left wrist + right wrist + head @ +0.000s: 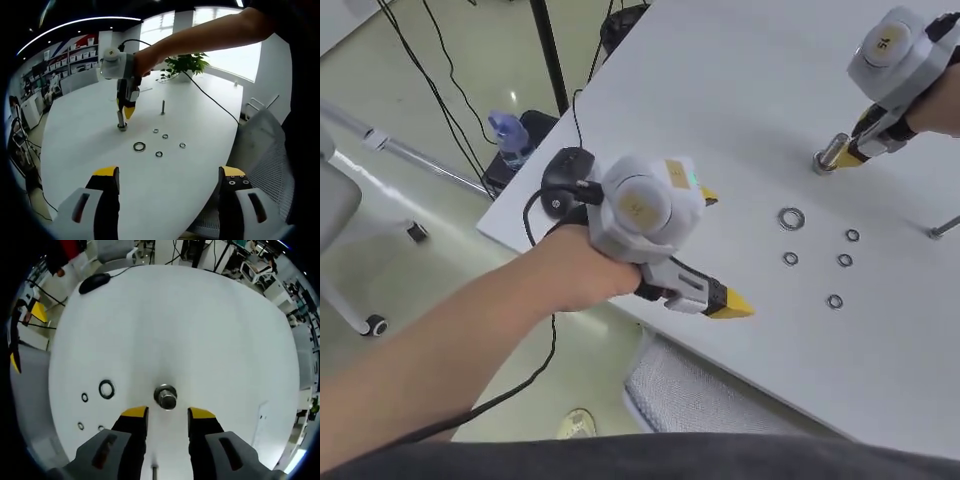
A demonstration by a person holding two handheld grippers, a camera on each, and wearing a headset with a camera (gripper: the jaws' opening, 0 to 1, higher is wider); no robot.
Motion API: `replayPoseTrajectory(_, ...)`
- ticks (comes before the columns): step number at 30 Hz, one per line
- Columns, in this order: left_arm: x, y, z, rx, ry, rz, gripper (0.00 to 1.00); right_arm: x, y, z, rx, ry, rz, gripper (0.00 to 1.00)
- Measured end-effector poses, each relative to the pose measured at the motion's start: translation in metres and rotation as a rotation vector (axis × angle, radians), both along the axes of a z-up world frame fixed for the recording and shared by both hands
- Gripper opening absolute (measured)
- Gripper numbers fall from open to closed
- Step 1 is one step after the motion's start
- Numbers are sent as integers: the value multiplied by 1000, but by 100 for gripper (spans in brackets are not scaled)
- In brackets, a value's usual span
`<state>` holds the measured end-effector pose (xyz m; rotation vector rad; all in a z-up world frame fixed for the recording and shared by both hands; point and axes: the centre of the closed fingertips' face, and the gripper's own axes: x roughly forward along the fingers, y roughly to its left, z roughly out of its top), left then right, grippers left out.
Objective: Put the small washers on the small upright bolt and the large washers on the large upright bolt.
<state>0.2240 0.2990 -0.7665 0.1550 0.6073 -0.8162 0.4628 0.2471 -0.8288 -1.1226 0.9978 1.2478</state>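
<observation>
Right gripper view cue: with right gripper spread empty just beside the large upright bolt, reach for the large washer lying flat nearby, pinch its rim, lower it level; left gripper likewise spread, empty.

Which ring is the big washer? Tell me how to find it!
On the white table, find the large upright bolt. Flat rings lie scattered beside it, and the large washer is the ring nearest that bolt. It is clearly wider than the four small washers beside it.
</observation>
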Motion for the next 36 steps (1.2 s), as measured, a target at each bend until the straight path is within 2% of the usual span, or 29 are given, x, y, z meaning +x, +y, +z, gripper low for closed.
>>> replayPoseTrajectory(5,-2,-1,-2,19,10,-7,81,-4,-7,2,7,0,-6,34)
replayPoseTrajectory(8,-3,-1,-2,23,16,-8,81,-15,-13,5,6,4,-5,34)
replayPoseTrajectory(12,0,-1,9,-14,5,13,80,-19,-11,6,13,6,0,34)
replayPoseTrajectory(16,2,-1,9,-4,-3,4,79,-21,-13,7,17,5,5,34)
replayPoseTrajectory(31,0,-2,8,6,-2,-4,78,-76,-2,8,51,39,51,35)
replayPoseTrajectory(36,0,-5,10,-21,-4,-6,79,-86,3,8,73,43,54,34)
